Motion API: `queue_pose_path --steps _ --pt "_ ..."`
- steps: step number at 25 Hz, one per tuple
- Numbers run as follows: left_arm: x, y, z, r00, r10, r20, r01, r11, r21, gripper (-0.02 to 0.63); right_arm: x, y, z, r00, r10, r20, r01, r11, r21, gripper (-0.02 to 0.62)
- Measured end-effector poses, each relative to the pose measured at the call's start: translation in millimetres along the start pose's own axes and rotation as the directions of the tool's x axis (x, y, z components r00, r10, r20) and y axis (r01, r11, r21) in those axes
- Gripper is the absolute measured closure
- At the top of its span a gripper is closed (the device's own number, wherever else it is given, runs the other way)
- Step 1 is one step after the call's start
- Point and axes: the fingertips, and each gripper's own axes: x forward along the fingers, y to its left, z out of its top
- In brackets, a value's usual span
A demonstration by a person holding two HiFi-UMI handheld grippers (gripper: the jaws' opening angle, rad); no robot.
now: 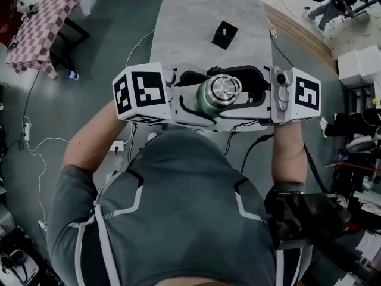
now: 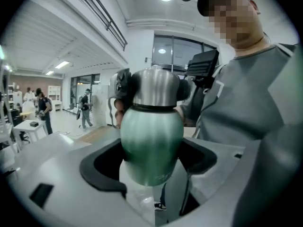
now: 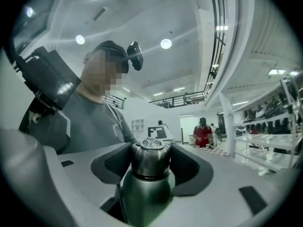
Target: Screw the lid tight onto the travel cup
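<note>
- Grey worktop (image 1: pixel 196 16), far centre.
- Travel cup (image 2: pixel 151 141): green, raised over the worktop's near edge, clamped by left hand-held gripper (image 2: pixel 151 167).
- Lid (image 3: pixel 150 157): steel, atop cup, pinched by right hand-held gripper (image 3: pixel 150 168).

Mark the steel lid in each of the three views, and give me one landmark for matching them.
Head view: the lid is at centre, in the upper half, seen from above.
Left gripper view: the lid is at centre, just above mid-height.
Right gripper view: the lid is at low centre.
Shared landmark: the green cup body, joined to the lid in all three.
</note>
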Motion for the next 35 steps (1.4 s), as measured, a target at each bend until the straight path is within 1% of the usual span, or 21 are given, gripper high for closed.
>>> queue_pose_path --steps 2,4,5,7,9,11,12,13,14,16,17,18,19,21,23,24,26,29,31,32,35 --pt "1.2 15.7 -5.3 0.995 0.101 -0.019 -0.102 0.995 -0.016 0.235 -4.3 -12.9 -1.4 0.994 -0.105 0.007 0.105 0.994 -0.042 0.321" --pt "-1.5 36.2 -16.9 0.973 0.225 -0.054 -0.227 0.974 -0.024 0.235 -9.8 -30.7 -11.6 0.97 -0.243 -0.021 0.241 0.968 -0.07 0.321" --pt "-4.2 48.1 -25.2 0.954 0.291 -0.076 -0.294 0.956 -0.024 0.235 -11.7 -41.3 -18.7 0.947 -0.32 -0.04 0.316 0.945 -0.082 0.321" --pt "-8.7 70.3 -41.6 0.902 0.413 -0.127 -0.418 0.908 -0.014 0.235 -15.1 -61.3 -33.3 0.884 -0.462 -0.072 0.455 0.885 -0.096 0.322" --pt "-9.6 84.7 -52.3 0.854 0.495 -0.16 -0.503 0.864 -0.017 0.235 -19.4 -75.2 -43.7 0.818 -0.571 -0.071 0.566 0.821 -0.073 0.322" --pt "-9.2 93.2 -58.6 0.817 0.549 -0.177 -0.561 0.827 -0.022 0.235 -23.5 -84.0 -50.1 0.762 -0.645 -0.057 0.645 0.764 -0.016 0.322" --pt "-9.1 95.6 -61.6 0.802 0.567 -0.187 -0.58 0.814 -0.017 0.235 -24.5 -86.3 -52.9 0.744 -0.665 -0.057 0.666 0.746 0.004 0.322" --pt "-8.9 96.3 -64.3 0.797 0.572 -0.195 -0.585 0.811 -0.011 0.235 -24.6 -86.8 -55.1 0.737 -0.673 -0.063 0.674 0.738 0.01 0.321" --pt "-8.2 94.9 -66.5 0.805 0.56 -0.198 -0.573 0.819 -0.012 0.235 -23.9 -85.7 -56.3 0.741 -0.668 -0.072 0.67 0.743 0.003 0.321" --pt "-5.9 87.8 -64.7 0.849 0.5 -0.171 -0.512 0.858 -0.034 0.235 -21.1 -79.4 -54.2 0.771 -0.631 -0.083 0.63 0.775 -0.04 0.321" --pt "-5.2 83.4 -61.1 0.874 0.464 -0.147 -0.475 0.879 -0.047 0.235 -18.6 -74.0 -51.7 0.797 -0.598 -0.085 0.594 0.801 -0.068 0.319" --pt "-4.7 78.7 -56.7 0.897 0.425 -0.121 -0.434 0.899 -0.058 0.235 -15.4 -67.0 -49.2 0.83 -0.551 -0.088 0.544 0.834 -0.091 0.298" --pt "-4.4 72.8 -51.4 0.92 0.38 -0.092 -0.387 0.92 -0.065 0.235 -12.2 -59.0 -46.3 0.865 -0.493 -0.09 0.484 0.869 -0.101 0.278" --pt "-3.1 56.2 -38.1 0.964 0.265 -0.032 -0.267 0.961 -0.078 0.235 -9.0 -42.3 -37.2 0.927 -0.367 -0.075 0.36 0.928 -0.091 0.273" --pt "-1.6 35.1 -25.3 0.99 0.139 0.006 -0.139 0.988 -0.064 0.235 -10.4 -26.7 -28.2 0.967 -0.247 -0.057 0.243 0.967 -0.07 0.273" --pt "-1.1 24.8 -20.5 0.997 0.082 0.012 -0.081 0.996 -0.047 0.235 -11.3 -19.3 -26.2 0.98 -0.189 -0.062 0.186 0.981 -0.049 0.273" --pt "-0.4 8.2 -13.7 1.0 -0.011 0.011 0.011 1.0 -0.013 0.235 -10.2 -7.0 -23.0 0.994 -0.075 -0.077 0.075 0.997 -0.006 0.275" --pt "2.6 -6.8 -7.5 0.996 -0.089 0.01 0.089 0.996 0.016 0.235 -4.6 3.5 -15.1 0.996 0.051 -0.067 -0.052 0.999 -0.014 0.276" --pt "5.1 -9.9 -7.7 0.995 -0.096 0.001 0.096 0.995 0.025 0.235 -2.1 7.8 -13.7 0.994 0.089 -0.067 -0.091 0.996 -0.022 0.288" --pt "5.7 -9.5 -8.5 0.996 -0.091 -0.005 0.091 0.996 0.025 0.235 -1.5 8.6 -14.0 0.993 0.094 -0.07 -0.095 0.995 -0.021 0.318" --pt "6.0 -2.7 -11.4 0.999 -0.049 -0.017 0.05 0.999 0.006 0.235 -3.3 2.8 -17.8 0.996 0.054 -0.075 -0.055 0.998 -0.01 0.319"
